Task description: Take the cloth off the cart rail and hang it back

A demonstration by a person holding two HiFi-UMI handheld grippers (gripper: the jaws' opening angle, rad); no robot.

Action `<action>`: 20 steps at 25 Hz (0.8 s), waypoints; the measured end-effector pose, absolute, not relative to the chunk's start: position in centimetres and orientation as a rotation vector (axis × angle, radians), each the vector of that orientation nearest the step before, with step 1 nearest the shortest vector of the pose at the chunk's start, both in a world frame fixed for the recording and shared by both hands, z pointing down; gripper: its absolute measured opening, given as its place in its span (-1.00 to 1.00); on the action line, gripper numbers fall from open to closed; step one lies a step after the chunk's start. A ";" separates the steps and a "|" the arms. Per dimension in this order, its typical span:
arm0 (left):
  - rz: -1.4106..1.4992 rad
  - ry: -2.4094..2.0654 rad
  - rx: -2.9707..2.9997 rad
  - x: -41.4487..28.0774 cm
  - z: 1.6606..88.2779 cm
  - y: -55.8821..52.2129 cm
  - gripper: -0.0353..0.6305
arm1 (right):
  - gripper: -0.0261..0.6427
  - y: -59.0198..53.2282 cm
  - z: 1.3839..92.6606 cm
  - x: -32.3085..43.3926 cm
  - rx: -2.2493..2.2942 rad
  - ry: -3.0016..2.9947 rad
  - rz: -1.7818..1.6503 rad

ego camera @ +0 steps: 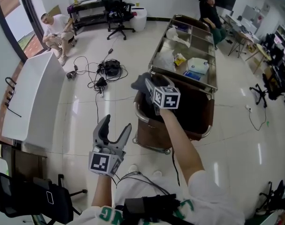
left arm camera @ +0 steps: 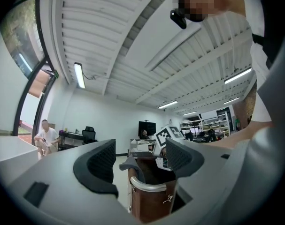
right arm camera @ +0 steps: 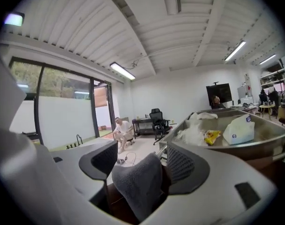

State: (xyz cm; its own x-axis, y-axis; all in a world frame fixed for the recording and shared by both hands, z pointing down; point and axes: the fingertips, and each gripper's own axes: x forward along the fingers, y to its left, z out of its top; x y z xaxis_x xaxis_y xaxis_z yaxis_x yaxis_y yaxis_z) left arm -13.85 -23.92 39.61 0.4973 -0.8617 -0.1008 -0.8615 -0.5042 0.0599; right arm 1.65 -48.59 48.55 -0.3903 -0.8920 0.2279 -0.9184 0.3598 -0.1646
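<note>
A grey cloth [ego camera: 141, 82] is draped at the near left corner of the brown cart, above its chrome rail [ego camera: 137, 110]. My right gripper [ego camera: 154, 81] reaches over that corner. In the right gripper view the cloth [right arm camera: 137, 184] stands bunched between the jaws of my right gripper [right arm camera: 141, 159]; they are spread wide, with a gap at the left pad and the cloth lying against the right one. My left gripper [ego camera: 117, 122] hangs open and empty over the floor, short of the cart. The left gripper view looks past my left gripper [left arm camera: 141, 161] at the rail [left arm camera: 149, 185] and the cloth [left arm camera: 132, 164].
The cart's steel top tray [ego camera: 157, 56] holds a yellow packet [ego camera: 180, 59], a white box [ego camera: 198, 65] and white bags. Cables [ego camera: 104, 71] lie on the floor to the left. A white panel [ego camera: 32, 97] stands at the left. Two people sit at the back beside an office chair [ego camera: 115, 6].
</note>
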 end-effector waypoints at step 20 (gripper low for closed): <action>-0.233 -1.247 2.928 -4.3 38.0 -24.1 0.10 | 0.12 -21.8 34.5 13.5 2.031 -2.609 -0.404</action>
State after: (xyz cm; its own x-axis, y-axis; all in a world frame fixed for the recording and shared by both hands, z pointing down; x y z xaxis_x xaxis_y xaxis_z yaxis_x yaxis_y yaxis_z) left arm -4.26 -24.13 37.99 0.6839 -0.7133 -0.1534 -0.7205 -0.6934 0.0120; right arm 13.49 -21.82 34.48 -0.2454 -0.9237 -0.2942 -0.9694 0.2341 0.0736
